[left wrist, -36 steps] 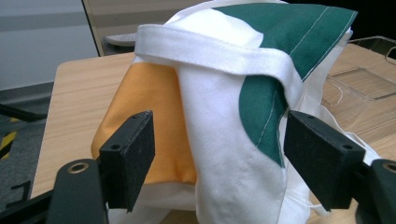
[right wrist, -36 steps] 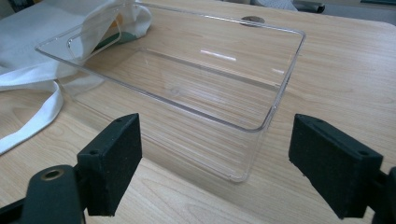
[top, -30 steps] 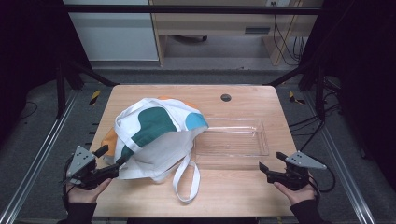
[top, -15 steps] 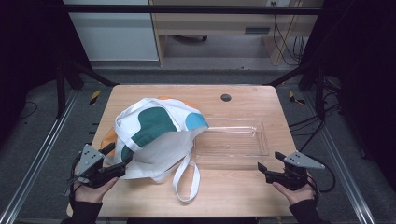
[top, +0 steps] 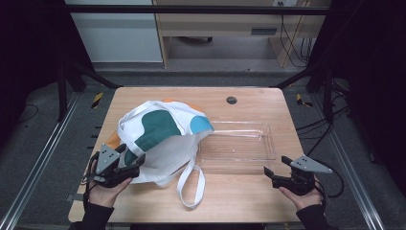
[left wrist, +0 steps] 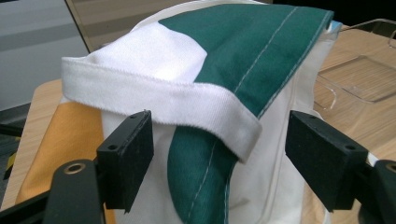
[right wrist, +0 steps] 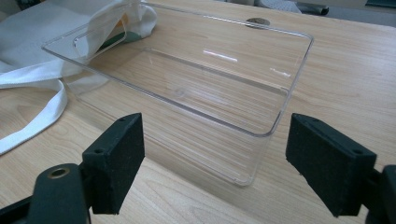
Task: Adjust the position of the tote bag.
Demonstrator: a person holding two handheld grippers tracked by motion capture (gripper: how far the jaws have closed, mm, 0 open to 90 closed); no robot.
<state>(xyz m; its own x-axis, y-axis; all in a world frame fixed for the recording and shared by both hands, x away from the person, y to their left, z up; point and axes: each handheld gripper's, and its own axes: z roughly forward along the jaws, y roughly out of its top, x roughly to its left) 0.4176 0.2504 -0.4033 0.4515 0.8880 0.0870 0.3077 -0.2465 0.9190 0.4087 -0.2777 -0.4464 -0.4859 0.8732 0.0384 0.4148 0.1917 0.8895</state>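
Tote bag (top: 160, 139) overlapping clear tray (top: 239, 143) end, contents hidden

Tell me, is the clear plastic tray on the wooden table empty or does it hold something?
Empty. Through the clear plastic tray only the wood grain of the table shows; the white cloth bag just overlaps its left edge.

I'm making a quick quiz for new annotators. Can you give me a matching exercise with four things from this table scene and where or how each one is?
Things:
1. tote bag
2. clear tray
3. left gripper
4. right gripper

States:
A. open, at the bag's near edge, white strap between its jaws
B. empty, on the table's right half
C. open, aimed at the tray's near corner, touching nothing
D. white with green, orange and blue patches, lying on the table's left half

Pairs: 1-D, 2-B, 3-A, 4-C
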